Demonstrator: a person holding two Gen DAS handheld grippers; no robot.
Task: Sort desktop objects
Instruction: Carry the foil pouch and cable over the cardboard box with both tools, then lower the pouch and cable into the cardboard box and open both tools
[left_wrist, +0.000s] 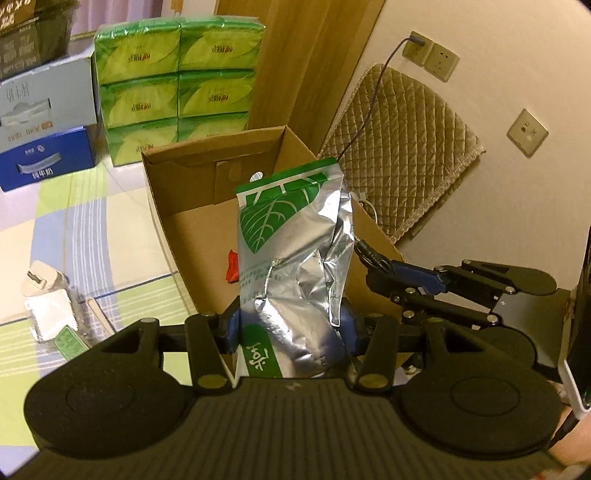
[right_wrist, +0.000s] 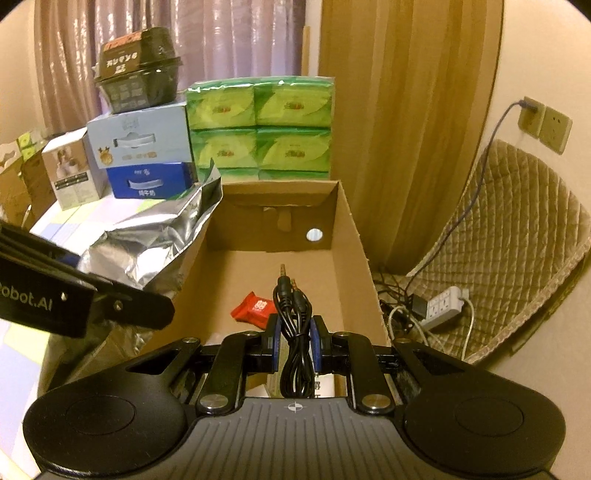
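Silver foil catches the light in the left wrist view: the left gripper (left_wrist: 291, 328) has its fingers clenched on the lower part of a foil pouch (left_wrist: 291, 251) printed with a green leaf. The pouch stands nearly upright, long axis running away from the fingers, its top reaching over the near wall of the open cardboard box (left_wrist: 207, 229). The box lies straight ahead and below, so the pouch already hangs partly over the opening. A red packet (left_wrist: 232, 266) shows on the box floor beside the pouch's left edge. To the right, the right gripper (left_wrist: 391, 271) hovers at the box's right wall. Near the left edge of the surface (left_wrist: 122, 206) sits a small white-capped bottle (left_wrist: 48, 295); stacked green tissue packs (left_wrist: 177, 85) and blue cartons stand at the far edge behind the box.

From the right wrist view, the right gripper (right_wrist: 293, 339) grasps a coiled black audio cable (right_wrist: 293, 328), its two plugs pointing forward into the box. The fingers are over the near part of the box floor, with the red packet just ahead and left. The foil pouch leans in across the left wall. Both hands look equally placed to drop; the likeliest hindrance is the two loads crowding the same near end.
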